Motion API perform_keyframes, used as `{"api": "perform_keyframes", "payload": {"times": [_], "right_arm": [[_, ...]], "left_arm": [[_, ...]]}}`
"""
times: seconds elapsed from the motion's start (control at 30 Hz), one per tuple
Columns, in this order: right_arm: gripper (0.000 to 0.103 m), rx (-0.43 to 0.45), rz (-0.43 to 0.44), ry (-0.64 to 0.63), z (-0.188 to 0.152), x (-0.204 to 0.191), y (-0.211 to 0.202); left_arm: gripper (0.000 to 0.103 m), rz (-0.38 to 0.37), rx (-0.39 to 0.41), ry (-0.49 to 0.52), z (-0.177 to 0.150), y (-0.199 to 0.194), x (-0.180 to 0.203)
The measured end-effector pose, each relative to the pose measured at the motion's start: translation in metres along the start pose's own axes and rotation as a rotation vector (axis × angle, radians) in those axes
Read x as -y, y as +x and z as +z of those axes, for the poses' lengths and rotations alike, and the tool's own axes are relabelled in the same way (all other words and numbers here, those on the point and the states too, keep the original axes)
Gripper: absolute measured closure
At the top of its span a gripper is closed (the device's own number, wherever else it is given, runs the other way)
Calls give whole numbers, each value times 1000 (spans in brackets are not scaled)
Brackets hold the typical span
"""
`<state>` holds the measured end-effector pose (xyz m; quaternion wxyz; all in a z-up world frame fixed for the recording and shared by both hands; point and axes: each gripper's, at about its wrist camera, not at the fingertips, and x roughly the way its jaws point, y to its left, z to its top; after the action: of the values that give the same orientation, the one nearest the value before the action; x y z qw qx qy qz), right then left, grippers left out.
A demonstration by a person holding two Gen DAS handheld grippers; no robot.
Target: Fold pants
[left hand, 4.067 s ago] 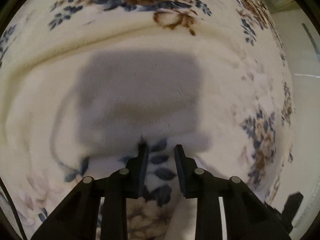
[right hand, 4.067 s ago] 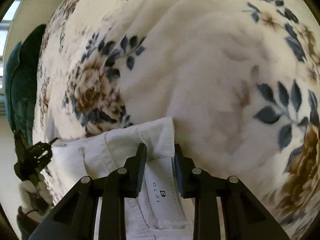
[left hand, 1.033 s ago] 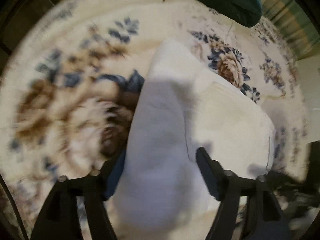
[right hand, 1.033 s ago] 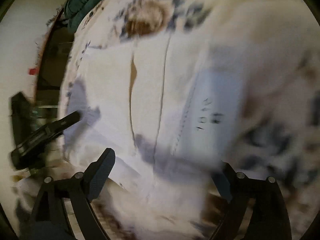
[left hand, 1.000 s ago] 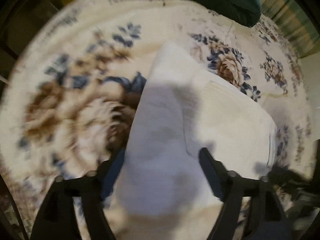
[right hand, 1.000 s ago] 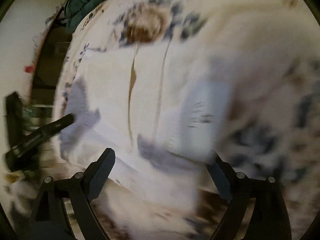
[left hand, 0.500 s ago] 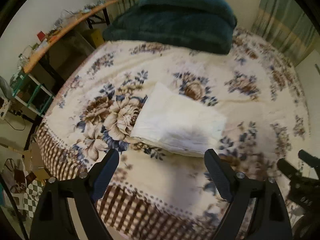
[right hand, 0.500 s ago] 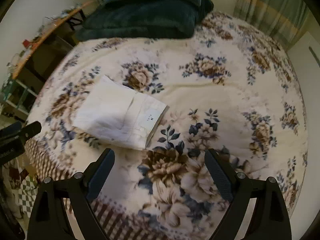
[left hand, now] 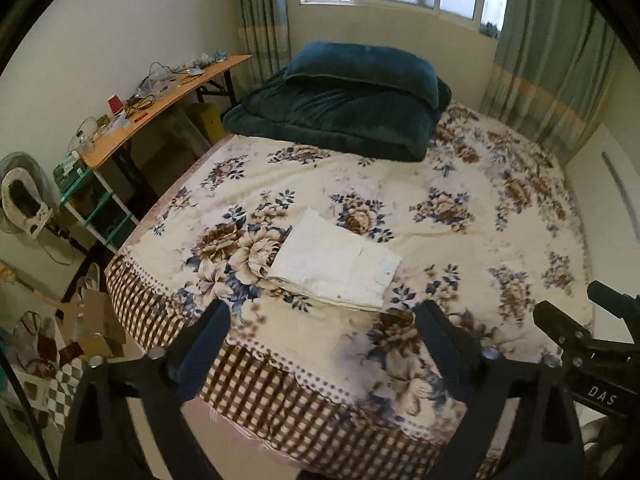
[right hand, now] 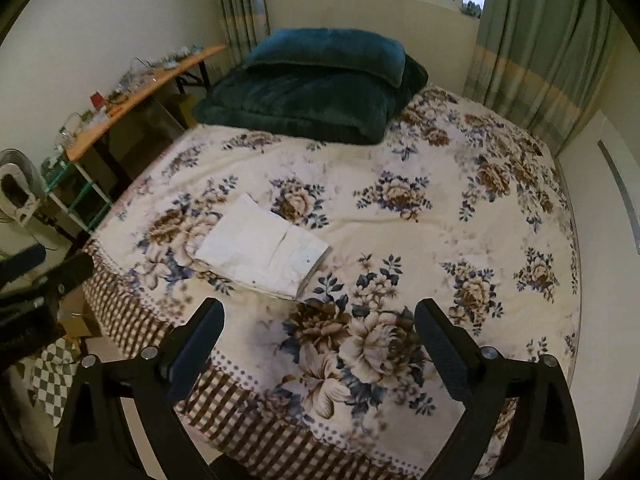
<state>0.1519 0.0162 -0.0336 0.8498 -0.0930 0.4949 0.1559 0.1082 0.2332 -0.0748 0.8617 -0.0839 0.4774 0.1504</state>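
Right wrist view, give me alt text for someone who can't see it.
White pants lie folded into a neat rectangle on a floral bedspread, untouched. The right gripper hangs above the bed's near edge, fingers spread wide and empty. A dark teal blanket sits folded at the far end under a window.

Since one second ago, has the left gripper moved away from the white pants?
Yes. The left gripper has pulled up and back: the folded white pants, which filled its view before, now look small on the floral bedspread, jaws opening and empty.
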Motion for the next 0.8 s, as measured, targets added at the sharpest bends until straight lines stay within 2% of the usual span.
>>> {"api": "perform_keyframes", "payload": {"times": [0.1, 0.4, 0.6, 0.8], "right_arm": [[5, 24, 20, -4, -2, 4, -40], [4, 93, 48, -12, -16, 10, -139], [4, 120, 50, -21, -22, 16, -177], [4, 120, 70, -29, -25, 21, -195]], "left_arm": [[2, 3, 12, -9, -5, -28, 4], [1, 23, 82, -34, -16, -96, 17], [1, 62, 113, -69, -24, -123, 20], [1, 75, 123, -94, -32, -139, 23]]}}
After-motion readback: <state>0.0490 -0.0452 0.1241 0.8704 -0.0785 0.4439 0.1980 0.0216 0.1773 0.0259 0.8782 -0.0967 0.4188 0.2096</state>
